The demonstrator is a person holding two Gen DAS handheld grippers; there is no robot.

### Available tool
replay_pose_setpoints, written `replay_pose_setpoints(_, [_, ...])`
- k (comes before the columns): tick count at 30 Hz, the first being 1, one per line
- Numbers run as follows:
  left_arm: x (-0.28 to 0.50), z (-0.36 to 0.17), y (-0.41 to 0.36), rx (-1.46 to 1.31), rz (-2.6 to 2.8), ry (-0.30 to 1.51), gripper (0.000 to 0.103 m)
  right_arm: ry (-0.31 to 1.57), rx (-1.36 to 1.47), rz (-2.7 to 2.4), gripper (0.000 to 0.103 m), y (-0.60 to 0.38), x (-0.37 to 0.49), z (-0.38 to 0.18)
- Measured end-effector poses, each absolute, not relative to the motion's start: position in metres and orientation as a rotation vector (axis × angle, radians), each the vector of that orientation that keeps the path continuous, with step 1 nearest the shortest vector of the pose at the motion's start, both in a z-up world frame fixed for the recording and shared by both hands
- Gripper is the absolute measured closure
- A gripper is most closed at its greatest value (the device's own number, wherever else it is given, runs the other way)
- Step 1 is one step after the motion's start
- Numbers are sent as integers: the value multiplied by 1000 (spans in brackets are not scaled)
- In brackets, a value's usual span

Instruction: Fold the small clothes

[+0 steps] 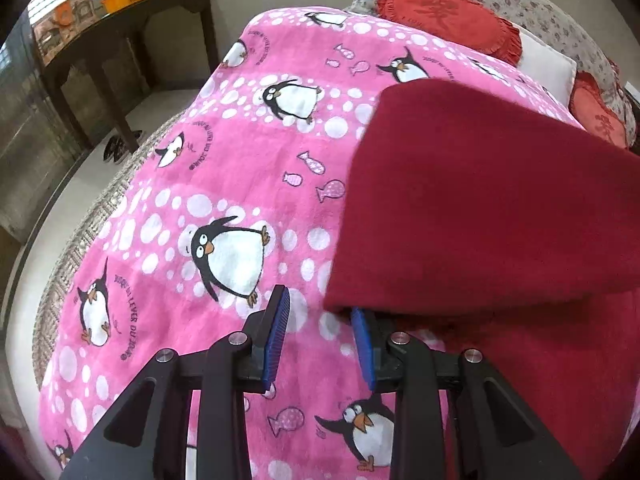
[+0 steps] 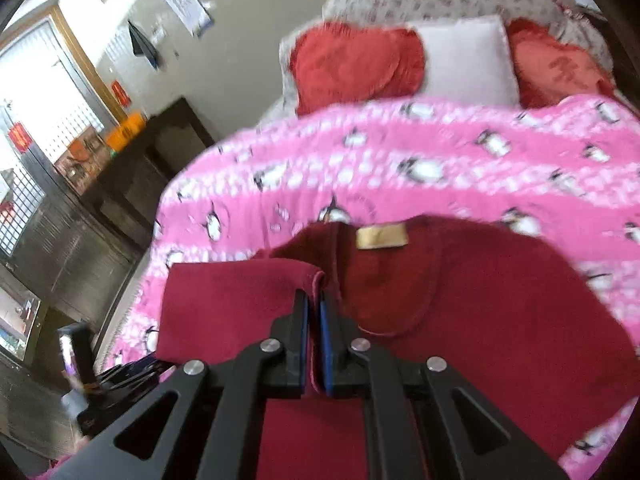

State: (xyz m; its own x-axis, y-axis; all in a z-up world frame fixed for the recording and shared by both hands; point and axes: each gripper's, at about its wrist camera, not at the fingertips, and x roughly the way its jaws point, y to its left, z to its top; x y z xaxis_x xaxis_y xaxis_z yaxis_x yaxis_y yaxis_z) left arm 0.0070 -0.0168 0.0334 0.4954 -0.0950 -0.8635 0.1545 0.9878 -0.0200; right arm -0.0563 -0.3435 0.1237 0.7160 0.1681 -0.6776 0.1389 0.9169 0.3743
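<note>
From my right wrist camera, my right gripper point(image 2: 314, 304) is pinched shut on an edge of the dark red garment point(image 2: 500, 312), a sliver of red cloth caught between the blue pads point(image 2: 326, 344). A folded flap lies to the left of the fingers. Just beyond them I see the neckline with a tan label point(image 2: 382, 237). The garment lies on a pink penguin blanket point(image 2: 400, 152); red cushions point(image 2: 356, 66) and a white pillow point(image 2: 468, 60) sit behind it, all slightly blurred.
</note>
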Motion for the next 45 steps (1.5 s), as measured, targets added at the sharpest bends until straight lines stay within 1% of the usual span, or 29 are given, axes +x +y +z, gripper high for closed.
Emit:
replay_pose_setpoints(2, [-4,40,-18,52,-175,1031,92,764,422,-6,97,-356,-79,136])
replay_pose_setpoints(6, [-32,55,-20,78,-214,992,92,771,405,-111,97,-386,-115,138])
replay_pose_setpoints(9, [-47,63,-26,80,-239,988,92,809,418,-213,97,-416,-132,127])
replay_pose_setpoints(13, [-53,63,-41,91,-274,991,92,906,411,-336,97,-443,-139,92])
replay_pose_setpoints(14, [-53,62,-44,98,-283,996,92,929,410,-364,95,-447,-138,83])
replay_pose_setpoints(15, [-54,60,-49,106,-293,1002,92,952,393,-382,87,-448,-135,78])
replay_pose_setpoints(16, [-55,57,-52,115,-300,1008,92,983,354,-411,82,-446,-131,75])
replay_pose_setpoints(18, [-52,51,-57,123,-298,1015,92,967,325,-423,60,-440,-131,80])
replay_pose_setpoints(20, [-45,46,-60,113,-289,1019,92,913,342,-343,51,-423,-123,94])
replay_pose_setpoints(21, [-41,44,-62,104,-281,1016,92,899,343,-277,50,-411,-115,100])
replay_pose_setpoints(24, [-26,35,-63,82,-239,1029,92,897,334,-44,50,-363,-76,108])
replay_pose_setpoints(27, [-15,26,-55,8,-214,1066,92,921,328,178,50,-306,-26,104])
replay_pose_setpoints(32, [-10,22,-51,-17,-231,1069,92,1029,250,311,51,-231,49,67])
replay_pose_setpoints(34, [-9,22,-49,-20,-242,1073,92,1073,191,305,87,-211,66,47])
replay_pose_setpoints(35, [-9,23,-48,-23,-244,1076,92,1093,180,284,98,-204,74,38])
replay_pose_setpoints(38, [-9,28,-40,-18,-227,1074,92,1081,267,289,98,-201,82,30])
replay_pose_setpoints(43, [-5,43,-29,-19,-188,1033,92,1070,275,282,98,-194,79,18])
replay_pose_setpoints(44, [-5,47,-28,-33,-197,1025,92,1067,288,288,96,-200,77,19])
replay_pose_setpoints(45, [-6,49,-29,-38,-200,1019,92,1065,297,295,90,-202,73,23])
